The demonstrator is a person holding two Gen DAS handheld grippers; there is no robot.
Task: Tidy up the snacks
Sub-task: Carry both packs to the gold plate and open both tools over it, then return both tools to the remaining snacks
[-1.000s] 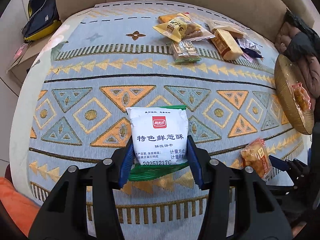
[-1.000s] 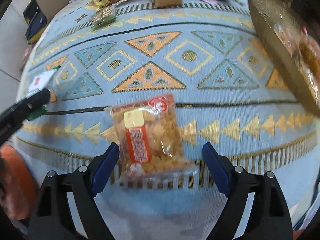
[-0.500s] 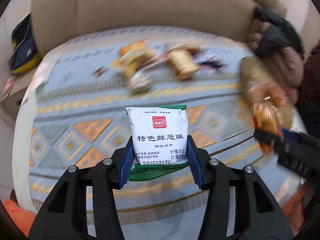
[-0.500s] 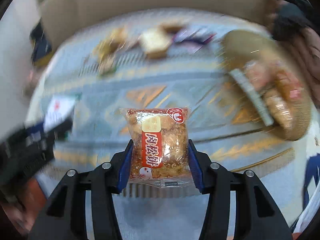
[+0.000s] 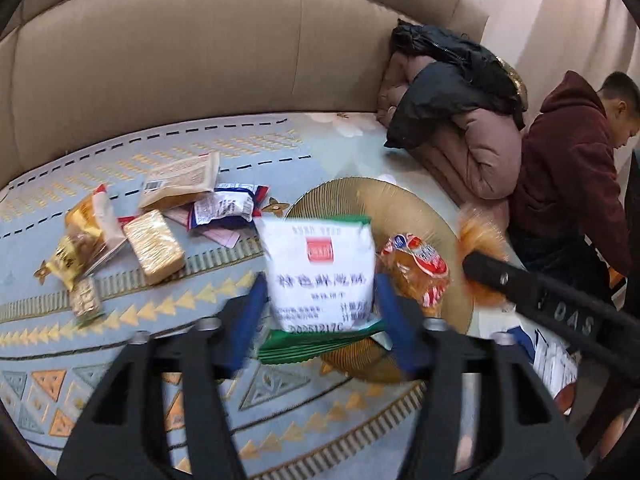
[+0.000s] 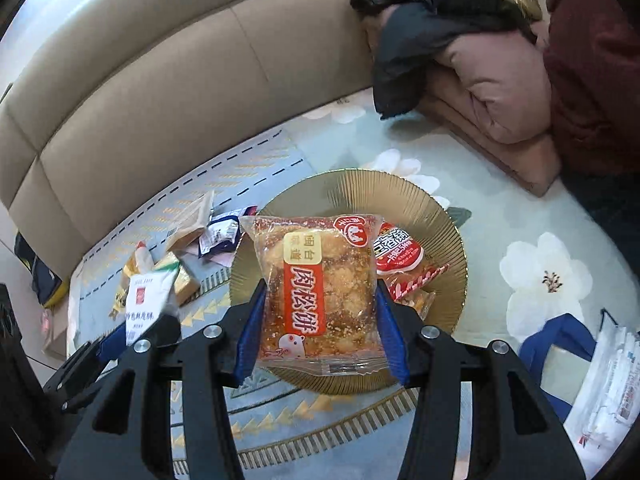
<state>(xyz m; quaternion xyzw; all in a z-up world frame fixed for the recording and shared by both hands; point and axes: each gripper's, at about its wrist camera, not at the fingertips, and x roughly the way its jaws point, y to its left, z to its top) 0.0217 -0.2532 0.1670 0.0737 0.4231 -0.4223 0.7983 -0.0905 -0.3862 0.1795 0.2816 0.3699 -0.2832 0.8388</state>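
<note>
My left gripper (image 5: 320,312) is shut on a white and green biscuit packet (image 5: 320,276), held in the air near the left edge of a round gold plate (image 5: 400,204). My right gripper (image 6: 318,320) is shut on a clear pork-floss cake packet (image 6: 316,292), held over the same gold plate (image 6: 440,224). A red and white snack packet (image 6: 396,252) lies on the plate; it also shows in the left wrist view (image 5: 424,268). The right gripper's arm (image 5: 552,312) crosses the right of the left wrist view.
Several loose snack packets (image 5: 156,246) lie on the patterned sofa cover (image 5: 120,344) to the left of the plate. Folded jackets (image 5: 452,108) and a seated person in a maroon hoodie (image 5: 568,168) are at the right. The beige sofa back (image 5: 180,60) is behind.
The right gripper shut on the pork-floss cake packet and lifted it off the cover. Both grippers have swung right, carrying their packets to the gold plate.
</note>
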